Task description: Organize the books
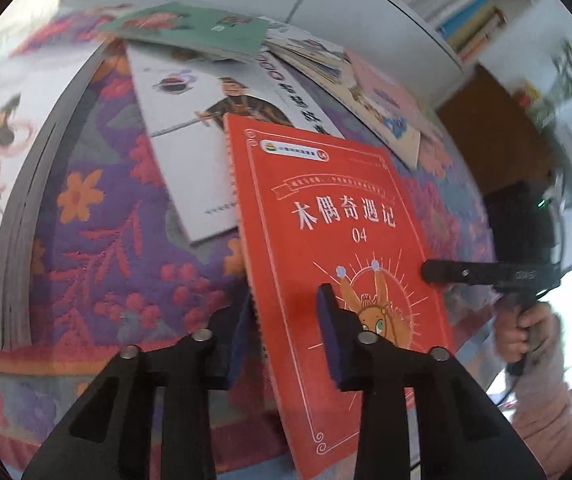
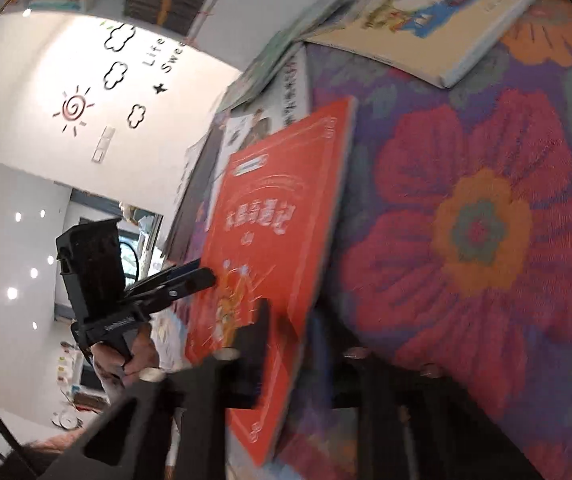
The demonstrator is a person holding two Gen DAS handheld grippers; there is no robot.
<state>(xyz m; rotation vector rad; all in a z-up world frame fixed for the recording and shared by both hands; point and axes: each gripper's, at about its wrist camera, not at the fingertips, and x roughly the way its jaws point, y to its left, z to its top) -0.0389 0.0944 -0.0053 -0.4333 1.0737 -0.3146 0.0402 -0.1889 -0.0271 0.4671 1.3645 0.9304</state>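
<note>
Red book: paper cover, smooth, slight sheen, pale printed lettering; page edges along one side look ridged.

Cloth over the tabletop: woven textile, matt, coarse nubby texture, floral pattern in purple, red and orange.

White book: smooth paper cover, low gloss.

Left gripper: matt black plastic, with dull metal pins; fingers faced with dark blue pads that look soft and foam-like.

Right gripper: same matt black plastic.

Shelf unit: smooth white board.

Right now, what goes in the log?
left hand-held gripper: shut on red book | right hand-held gripper: shut on red book
</note>
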